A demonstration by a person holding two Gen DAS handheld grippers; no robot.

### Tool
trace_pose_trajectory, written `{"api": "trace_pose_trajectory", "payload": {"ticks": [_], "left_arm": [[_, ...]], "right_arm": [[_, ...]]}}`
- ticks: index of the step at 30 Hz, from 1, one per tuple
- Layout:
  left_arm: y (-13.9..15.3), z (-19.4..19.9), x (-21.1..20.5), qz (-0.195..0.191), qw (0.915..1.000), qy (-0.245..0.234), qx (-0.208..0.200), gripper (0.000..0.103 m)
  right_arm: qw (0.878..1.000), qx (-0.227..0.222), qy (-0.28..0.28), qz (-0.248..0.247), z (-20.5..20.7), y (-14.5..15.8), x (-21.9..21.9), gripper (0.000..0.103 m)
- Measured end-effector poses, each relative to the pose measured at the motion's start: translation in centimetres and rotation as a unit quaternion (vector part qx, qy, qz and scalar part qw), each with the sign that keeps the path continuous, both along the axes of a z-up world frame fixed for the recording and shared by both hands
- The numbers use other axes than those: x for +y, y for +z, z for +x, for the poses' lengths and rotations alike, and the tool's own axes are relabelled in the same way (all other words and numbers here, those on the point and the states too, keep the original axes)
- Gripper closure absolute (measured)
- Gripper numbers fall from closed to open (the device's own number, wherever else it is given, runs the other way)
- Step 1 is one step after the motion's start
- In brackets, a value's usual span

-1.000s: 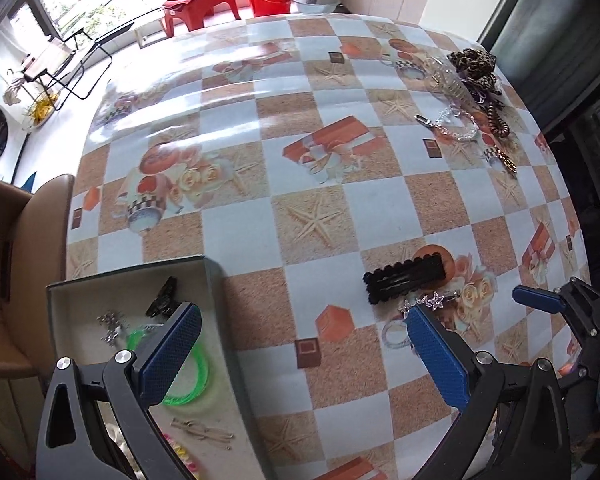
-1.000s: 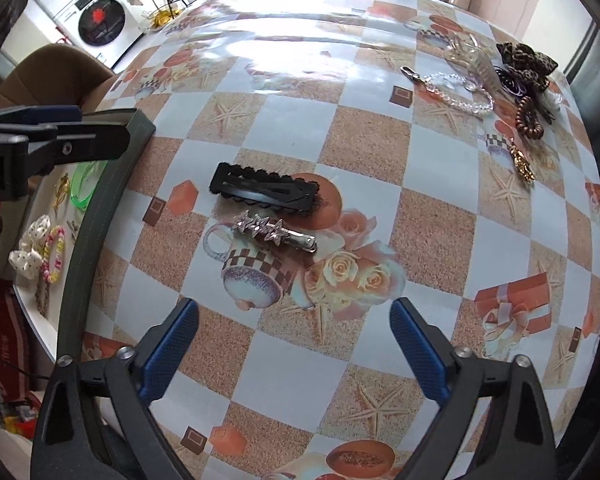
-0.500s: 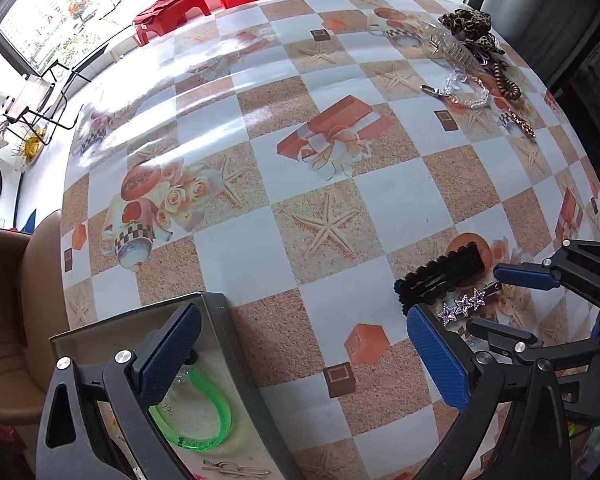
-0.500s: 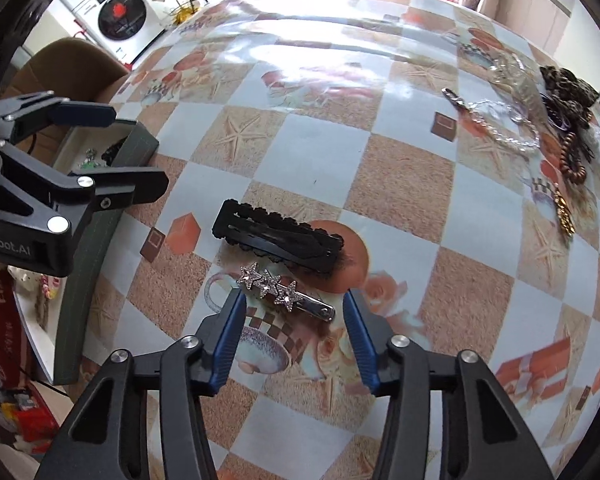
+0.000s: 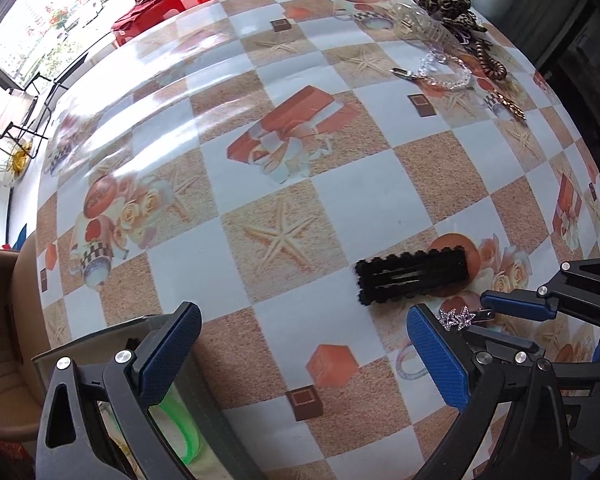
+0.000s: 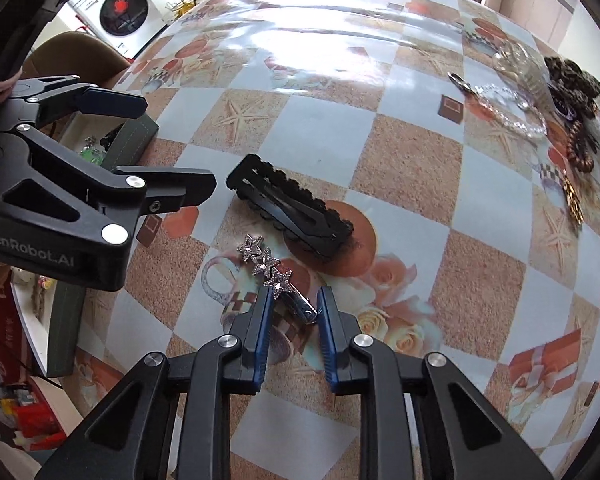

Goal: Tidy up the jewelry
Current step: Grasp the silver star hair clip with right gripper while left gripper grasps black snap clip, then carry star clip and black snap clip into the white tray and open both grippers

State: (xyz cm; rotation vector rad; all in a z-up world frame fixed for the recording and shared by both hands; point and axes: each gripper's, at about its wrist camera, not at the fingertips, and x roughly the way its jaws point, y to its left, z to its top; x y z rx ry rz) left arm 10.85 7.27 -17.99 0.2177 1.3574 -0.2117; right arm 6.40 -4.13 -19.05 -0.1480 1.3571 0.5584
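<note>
A silver hair clip with three stars [image 6: 274,276] lies on the tablecloth, its plain end between the narrowed jaws of my right gripper [image 6: 294,308]; whether the pads [image 6: 263,320] touch it I cannot tell. It also shows in the left wrist view [image 5: 458,316], beside the right gripper [image 5: 504,316]. A black scalloped hair clip [image 6: 290,212] [image 5: 414,278] lies just beyond it. My left gripper [image 5: 300,344] is open and empty over the table, at the corner of the grey jewelry box [image 5: 140,324] [image 6: 130,140], which holds a green bangle [image 5: 184,436].
A pile of jewelry lies at the far right edge: a leopard scrunchie [image 5: 446,2], a clear hair claw [image 5: 428,26], a crystal bracelet [image 5: 444,74], brown beads [image 6: 580,148] and a gold chain [image 6: 572,200]. A brown chair [image 5: 4,320] stands left of the box.
My right gripper came down over the star clip and its jaws narrowed around the clip's plain end. My left gripper moved forward, off the box and out over the table.
</note>
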Motion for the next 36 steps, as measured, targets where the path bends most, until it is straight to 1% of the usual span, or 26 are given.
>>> {"api": "trace_pose_trajectory", "payload": {"ticks": [4,7,8,9,10,13,15,16,17,18,20,21,23,24,25,26,27,28,29,30,33,34,35,36], "left_arm": [[-0.7,0.2,-1.8,-0.006,0.9998,-0.021,0.0,0.0],[-1.6,0.3,-3.4,0.005,0.9989,-0.046,-0.006,0.0],[-1.9,0.2,-4.1,0.014,0.9979,-0.062,-0.014,0.0],[-2.0,0.1,-4.4,0.018,0.997,-0.072,-0.019,0.0],[-2.1,0.0,-4.9,0.02,0.9958,-0.085,-0.025,0.0],[-2.3,-0.3,-6.3,0.029,0.9909,-0.126,-0.04,0.0],[-2.6,-0.3,-7.1,0.034,0.9885,-0.142,-0.04,0.0],[-2.8,-0.3,-7.5,0.035,0.9875,-0.149,-0.037,0.002],[-2.7,-0.3,-7.6,0.028,0.9878,-0.149,-0.037,0.006],[-2.7,-0.1,-7.7,0.025,0.9885,-0.146,-0.034,0.007],[-2.5,-0.1,-7.6,0.012,0.99,-0.138,-0.028,0.019],[-2.4,-0.1,-7.5,0.004,0.9908,-0.134,-0.022,0.022],[-2.2,-0.4,-7.5,-0.012,0.9913,-0.13,-0.016,0.038],[-2.2,-0.5,-7.8,-0.017,0.9913,-0.13,-0.014,0.042],[-2.1,-0.8,-7.9,-0.02,0.9913,-0.13,-0.013,0.049],[-2.0,-1.3,-7.9,-0.021,0.9912,-0.13,-0.012,0.059],[-1.9,-1.6,-8.1,-0.023,0.9912,-0.13,-0.013,0.065],[-1.8,-1.7,-8.3,-0.023,0.9915,-0.128,-0.011,0.069],[-1.8,-1.8,-8.3,-0.024,0.9923,-0.121,-0.01,0.069],[-1.5,-2.0,-7.5,-0.029,0.993,-0.114,-0.008,0.069],[-1.1,-2.5,-6.8,-0.061,0.9952,-0.076,0.009,0.069],[-1.0,-2.4,-6.2,-0.075,0.9954,-0.056,0.018,0.07],[-1.0,-2.4,-5.7,-0.085,0.9953,-0.041,0.023,0.07],[-0.9,-2.5,-5.1,-0.093,0.9949,-0.026,0.028,0.07]], "right_arm": [[1.0,0.005,-0.028,-0.005,-0.6,0.1,-1.9,0.079],[0.999,0.008,-0.044,-0.011,-1.2,0.1,-3.4,0.079],[0.999,0.011,-0.05,-0.012,-1.4,0.1,-3.9,0.08],[0.998,0.013,-0.054,-0.014,-1.5,0.0,-4.2,0.083],[0.998,0.015,-0.06,-0.015,-1.6,0.0,-4.8,0.084],[0.997,0.017,-0.07,-0.015,-1.8,0.0,-5.6,0.084],[0.997,0.018,-0.074,-0.014,-1.7,-0.1,-5.8,0.084],[0.997,0.019,-0.075,-0.013,-1.7,-0.1,-5.8,0.084],[0.997,0.02,-0.077,-0.012,-1.8,-0.1,-6.0,0.084],[0.997,0.022,-0.08,-0.01,-1.8,0.0,-6.3,0.084],[0.996,0.027,-0.089,-0.004,-1.7,0.0,-6.6,0.084],[0.995,0.031,-0.094,0.0,-1.6,-0.1,-6.8,0.084],[0.994,0.037,-0.1,0.003,-1.4,-0.1,-7.1,0.084],[0.994,0.039,-0.101,0.003,-1.2,-0.1,-7.1,0.083],[0.994,0.041,-0.102,0.002,-1.1,0.0,-7.1,0.08],[0.994,0.04,-0.102,0.0,-1.0,0.0,-7.1,0.077],[0.994,0.038,-0.102,-0.003,-1.0,0.1,-7.1,0.068],[0.994,0.034,-0.101,-0.007,-0.8,0.2,-6.8,0.061],[0.995,0.031,-0.099,-0.007,-0.6,0.4,-6.8,0.06],[0.995,0.03,-0.099,-0.009,-0.5,0.5,-6.6,0.06],[0.994,0.024,-0.101,-0.021,0.2,0.4,-5.7,0.06],[0.994,0.025,-0.102,-0.029,0.5,0.3,-5.5,0.06],[0.994,0.024,-0.103,-0.035,0.6,0.1,-5.3,0.061],[0.994,0.02,-0.104,-0.041,0.7,0.1,-4.8,0.065]]}}
